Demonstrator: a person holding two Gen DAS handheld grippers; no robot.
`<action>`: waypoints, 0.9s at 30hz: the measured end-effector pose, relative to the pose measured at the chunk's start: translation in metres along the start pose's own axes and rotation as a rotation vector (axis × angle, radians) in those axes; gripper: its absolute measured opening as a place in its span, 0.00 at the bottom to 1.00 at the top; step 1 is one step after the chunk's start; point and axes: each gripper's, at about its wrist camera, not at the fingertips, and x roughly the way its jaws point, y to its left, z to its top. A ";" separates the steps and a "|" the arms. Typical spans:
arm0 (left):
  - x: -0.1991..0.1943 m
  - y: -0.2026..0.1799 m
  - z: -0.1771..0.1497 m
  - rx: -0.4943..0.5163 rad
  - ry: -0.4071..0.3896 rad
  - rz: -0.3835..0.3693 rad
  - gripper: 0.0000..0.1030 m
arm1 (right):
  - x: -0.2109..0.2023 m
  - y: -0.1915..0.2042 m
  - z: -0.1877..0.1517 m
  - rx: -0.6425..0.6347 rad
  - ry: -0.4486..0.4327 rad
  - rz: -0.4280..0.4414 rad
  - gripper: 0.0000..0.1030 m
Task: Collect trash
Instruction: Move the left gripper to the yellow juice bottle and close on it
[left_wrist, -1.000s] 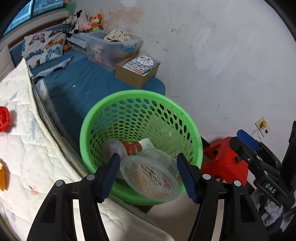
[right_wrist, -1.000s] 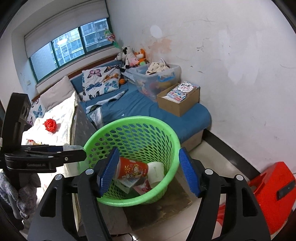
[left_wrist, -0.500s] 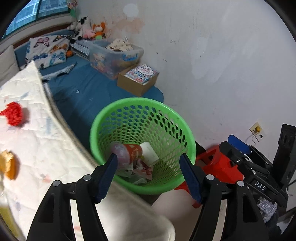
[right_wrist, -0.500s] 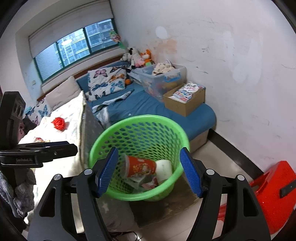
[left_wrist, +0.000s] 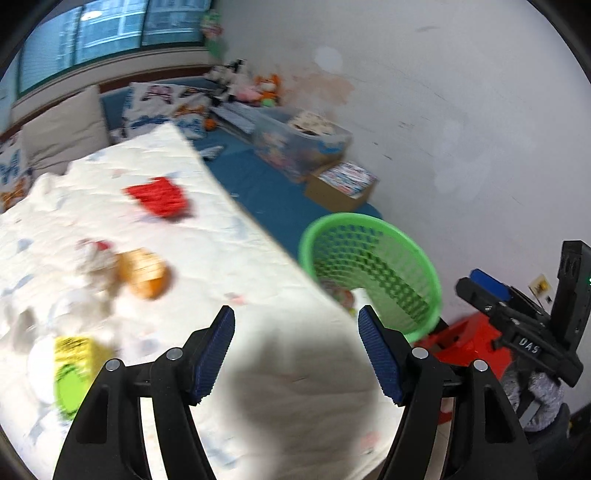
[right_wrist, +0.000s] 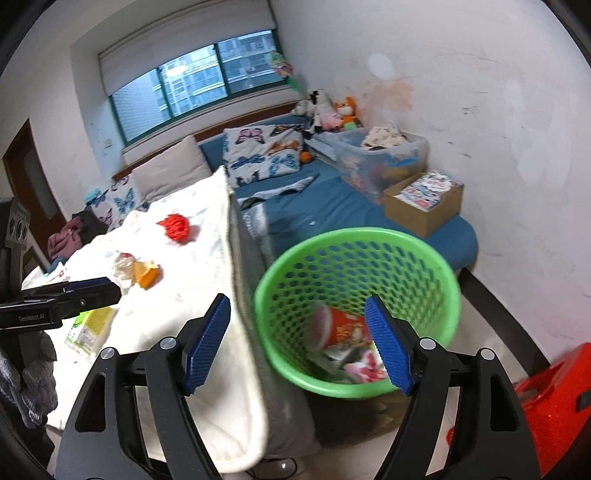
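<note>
A green mesh basket (right_wrist: 439, 266) stands on the floor beside the bed and holds a red paper cup (right_wrist: 345, 328) and wrappers; it also shows in the left wrist view (left_wrist: 410, 280). On the white quilt (left_wrist: 229, 266) lie a red crumpled piece (left_wrist: 160, 195), an orange wrapper (left_wrist: 146, 275) with white paper, and a yellow-green carton (left_wrist: 72, 365). My left gripper (left_wrist: 295, 354) is open and empty above the quilt's corner. My right gripper (right_wrist: 297, 345) is open and empty over the basket's near edge.
A blue mattress (right_wrist: 332, 210) holds a clear storage bin (right_wrist: 373, 158), a cardboard box of booklets (right_wrist: 424, 201), pillows and plush toys. A red plastic stool (right_wrist: 554, 402) stands on the floor at the right. The white wall is close on the right.
My left gripper has let a clear plastic lid drop into the basket and swung left over the quilt. My right gripper has shifted slightly left, still above the basket.
</note>
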 end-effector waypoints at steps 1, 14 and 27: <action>-0.007 0.012 -0.003 -0.017 -0.009 0.020 0.65 | 0.002 0.005 0.000 -0.006 0.004 0.010 0.73; -0.038 0.114 -0.029 -0.162 -0.013 0.209 0.65 | 0.018 0.062 0.007 -0.071 0.019 0.109 0.76; -0.012 0.150 -0.044 -0.157 0.075 0.253 0.70 | 0.030 0.085 0.003 -0.093 0.048 0.136 0.76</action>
